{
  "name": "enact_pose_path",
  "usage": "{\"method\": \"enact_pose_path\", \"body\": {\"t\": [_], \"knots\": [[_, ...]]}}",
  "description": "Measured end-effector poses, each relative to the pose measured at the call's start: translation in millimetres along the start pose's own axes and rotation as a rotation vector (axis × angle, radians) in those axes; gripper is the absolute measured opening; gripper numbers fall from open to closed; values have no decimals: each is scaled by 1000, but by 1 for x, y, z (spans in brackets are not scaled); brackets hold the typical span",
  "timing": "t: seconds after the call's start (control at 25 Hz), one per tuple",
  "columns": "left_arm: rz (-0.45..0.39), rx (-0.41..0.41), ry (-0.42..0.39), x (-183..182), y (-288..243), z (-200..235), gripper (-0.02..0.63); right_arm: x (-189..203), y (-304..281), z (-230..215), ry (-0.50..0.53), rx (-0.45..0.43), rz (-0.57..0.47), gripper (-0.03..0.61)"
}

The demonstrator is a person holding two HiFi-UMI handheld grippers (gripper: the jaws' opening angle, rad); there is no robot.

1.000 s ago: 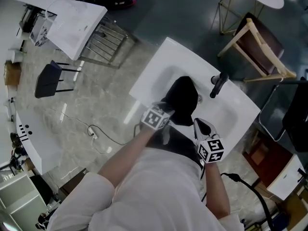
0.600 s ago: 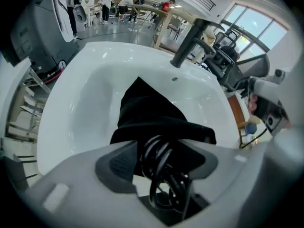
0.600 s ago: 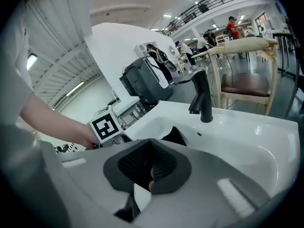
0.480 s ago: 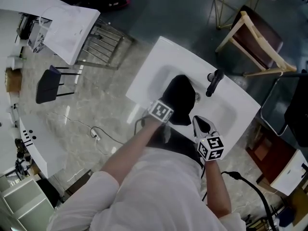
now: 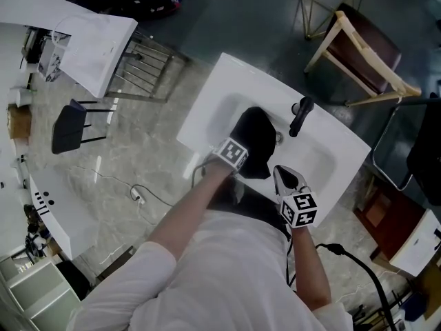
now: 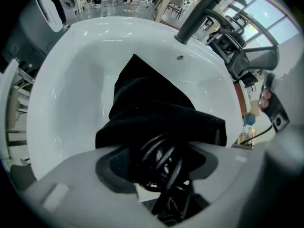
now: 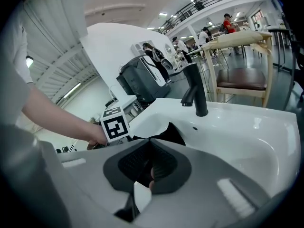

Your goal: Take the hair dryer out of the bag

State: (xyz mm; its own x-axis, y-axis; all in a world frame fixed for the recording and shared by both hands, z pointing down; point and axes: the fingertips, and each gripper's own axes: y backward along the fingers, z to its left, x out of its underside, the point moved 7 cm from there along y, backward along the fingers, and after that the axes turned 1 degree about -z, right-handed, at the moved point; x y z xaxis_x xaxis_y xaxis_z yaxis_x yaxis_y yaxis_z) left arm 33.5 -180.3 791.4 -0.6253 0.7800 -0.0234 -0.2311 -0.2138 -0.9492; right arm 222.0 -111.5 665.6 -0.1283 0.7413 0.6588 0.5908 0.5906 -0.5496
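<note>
A black bag (image 5: pixel 256 140) lies in the white sink basin (image 5: pixel 220 102), below the black faucet (image 5: pixel 298 116). My left gripper (image 5: pixel 242 167) points steeply down at the bag's near end. In the left gripper view the bag (image 6: pixel 147 99) gapes, and a coiled black cord (image 6: pixel 164 151) sits between the wide open jaws of that gripper (image 6: pixel 159 163); the pads do not press it. The hair dryer's body is hidden. My right gripper (image 5: pixel 281 173) is shut at the basin's near rim beside the bag (image 7: pixel 168 132); whether that gripper (image 7: pixel 149 167) pinches fabric I cannot tell.
The faucet (image 7: pixel 195 94) stands at the basin's far rim (image 7: pixel 247 127). A wooden chair (image 5: pixel 365 54) is behind the sink at right. A black stool (image 5: pixel 69 126) and a loose cable (image 5: pixel 148 198) are on the marble floor at left. A thick black cable (image 5: pixel 358 267) hangs at lower right.
My left gripper has sunk and tipped down onto the bag's near end. The right gripper has barely moved.
</note>
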Motion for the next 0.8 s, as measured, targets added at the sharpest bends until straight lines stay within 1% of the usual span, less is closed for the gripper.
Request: {"method": "enact_pose_path", "body": {"t": [0.04,0.12,0.24,0.4,0.72,0.8], "knots": [[1,1,2,0,1,1,257,1,0,0,-1,2,3,5],[-25,11,23,1,5,1,251,3,1,-1,-4,5,8,6],[-86,56,85,6,12,-2,247,7,0,-5,-4,7,17,6],[-148,107,139,12,21,-4,245,10,-3,-5,7,7,27,6],[-220,204,225,27,44,-11,244,10,-11,3,42,-13,39,6],[-231,233,258,32,50,-13,244,11,-12,6,62,-27,44,6]]}}
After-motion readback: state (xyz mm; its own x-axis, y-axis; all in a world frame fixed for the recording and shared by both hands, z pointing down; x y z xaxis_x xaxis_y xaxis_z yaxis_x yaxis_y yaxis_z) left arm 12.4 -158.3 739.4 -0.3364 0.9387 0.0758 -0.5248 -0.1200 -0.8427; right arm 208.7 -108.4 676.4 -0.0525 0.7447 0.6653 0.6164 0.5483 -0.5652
